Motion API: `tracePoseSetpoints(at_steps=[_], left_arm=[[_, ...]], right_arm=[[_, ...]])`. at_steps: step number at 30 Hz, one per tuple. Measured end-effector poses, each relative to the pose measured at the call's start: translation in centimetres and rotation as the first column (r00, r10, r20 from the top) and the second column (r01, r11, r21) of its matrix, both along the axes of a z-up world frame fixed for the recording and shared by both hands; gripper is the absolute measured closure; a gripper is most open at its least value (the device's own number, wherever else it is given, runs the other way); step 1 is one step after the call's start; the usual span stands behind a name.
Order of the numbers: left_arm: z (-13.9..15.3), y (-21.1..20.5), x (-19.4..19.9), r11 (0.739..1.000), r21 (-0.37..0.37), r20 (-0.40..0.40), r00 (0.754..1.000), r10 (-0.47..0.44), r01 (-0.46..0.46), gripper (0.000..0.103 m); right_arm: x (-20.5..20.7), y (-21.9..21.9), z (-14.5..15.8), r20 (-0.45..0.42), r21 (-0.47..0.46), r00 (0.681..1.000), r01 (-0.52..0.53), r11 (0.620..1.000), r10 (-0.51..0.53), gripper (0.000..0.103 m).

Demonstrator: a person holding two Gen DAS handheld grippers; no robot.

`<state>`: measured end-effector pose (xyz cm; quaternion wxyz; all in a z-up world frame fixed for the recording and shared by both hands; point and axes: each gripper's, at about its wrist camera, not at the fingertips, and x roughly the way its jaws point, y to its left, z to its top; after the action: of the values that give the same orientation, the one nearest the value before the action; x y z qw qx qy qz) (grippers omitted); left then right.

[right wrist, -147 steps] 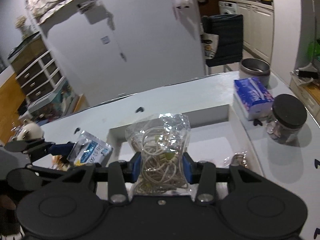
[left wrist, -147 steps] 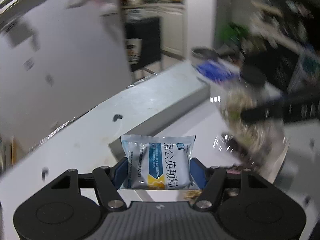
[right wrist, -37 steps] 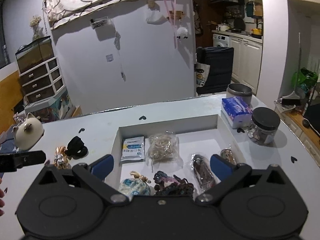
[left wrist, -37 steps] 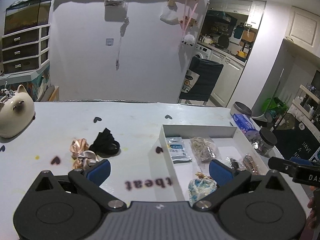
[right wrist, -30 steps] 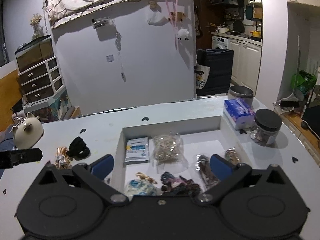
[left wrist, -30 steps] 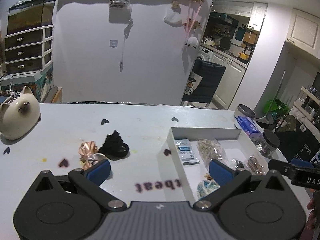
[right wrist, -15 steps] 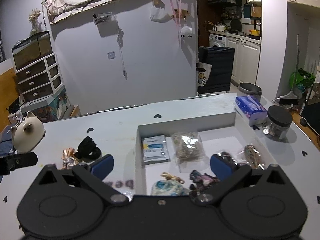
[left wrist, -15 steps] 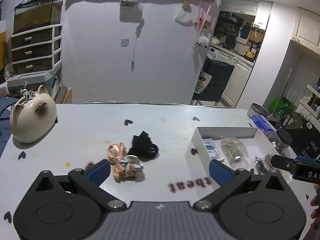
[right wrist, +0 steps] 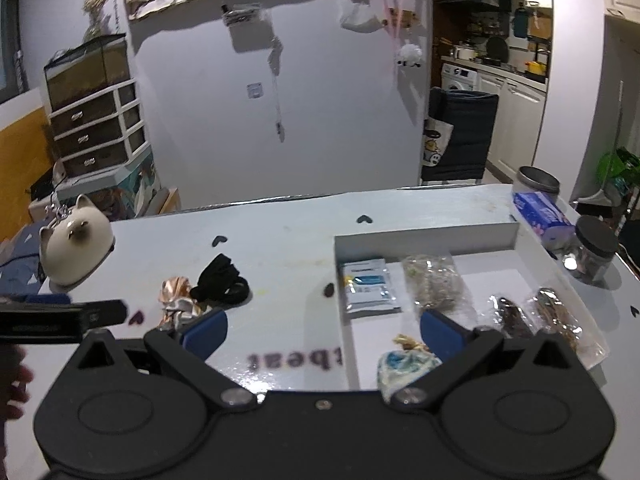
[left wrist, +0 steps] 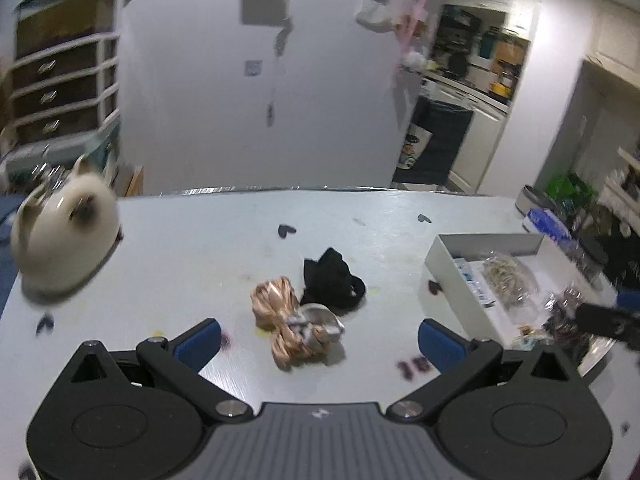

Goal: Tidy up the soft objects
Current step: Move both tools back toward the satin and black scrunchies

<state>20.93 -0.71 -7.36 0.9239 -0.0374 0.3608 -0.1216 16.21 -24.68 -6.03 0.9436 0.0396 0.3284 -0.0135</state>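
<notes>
Scrunchies loose left of the tray [right wrist: 424, 236], bagged items inside it.

A black scrunchie [left wrist: 334, 284] lies on the table left of the tray, touching a pink satin one [left wrist: 276, 300] and a silver one [left wrist: 316, 322] bunched together just nearer. In the tray, a white and blue sachet [right wrist: 368, 284] lies flat by the left wall, a clear bag of pale bands [right wrist: 432, 280] beside it, two clear bags of dark items [right wrist: 536, 316] to the right, and a blue patterned scrunchie [right wrist: 404, 364] at the near edge.
</notes>
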Motion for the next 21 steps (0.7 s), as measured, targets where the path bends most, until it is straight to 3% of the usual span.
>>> tracePoseSetpoints(at_steps=[3,7,13,17,21], left_arm=[[-1.2,0.2,1.7,0.995,0.043,0.047,0.994,-0.094,0.092,0.000],[-2.9,0.6,4.1,0.963,0.112,0.074,0.965,-0.253,0.244,0.000],[-5.5,0.7,7.8,0.903,0.194,0.080,0.911,-0.405,0.384,0.000],[-8.0,0.2,9.7,0.843,0.238,0.062,0.858,-0.510,0.483,0.000],[-10.3,-0.1,11.1,0.809,0.258,0.019,0.835,-0.550,0.527,0.000]], right_arm=[[0.6,0.7,-0.1,-0.006,-0.005,1.000,-0.009,1.000,0.009,0.000],[1.4,1.2,-0.3,-0.013,-0.007,1.000,-0.015,1.000,0.015,0.000],[3.6,1.9,-0.8,-0.023,0.015,0.999,-0.027,1.000,0.028,0.000],[6.2,2.5,-1.2,-0.039,0.051,0.998,-0.054,0.997,0.056,0.000],[9.5,3.5,-1.9,-0.055,0.085,0.994,-0.092,0.992,0.097,0.000]])
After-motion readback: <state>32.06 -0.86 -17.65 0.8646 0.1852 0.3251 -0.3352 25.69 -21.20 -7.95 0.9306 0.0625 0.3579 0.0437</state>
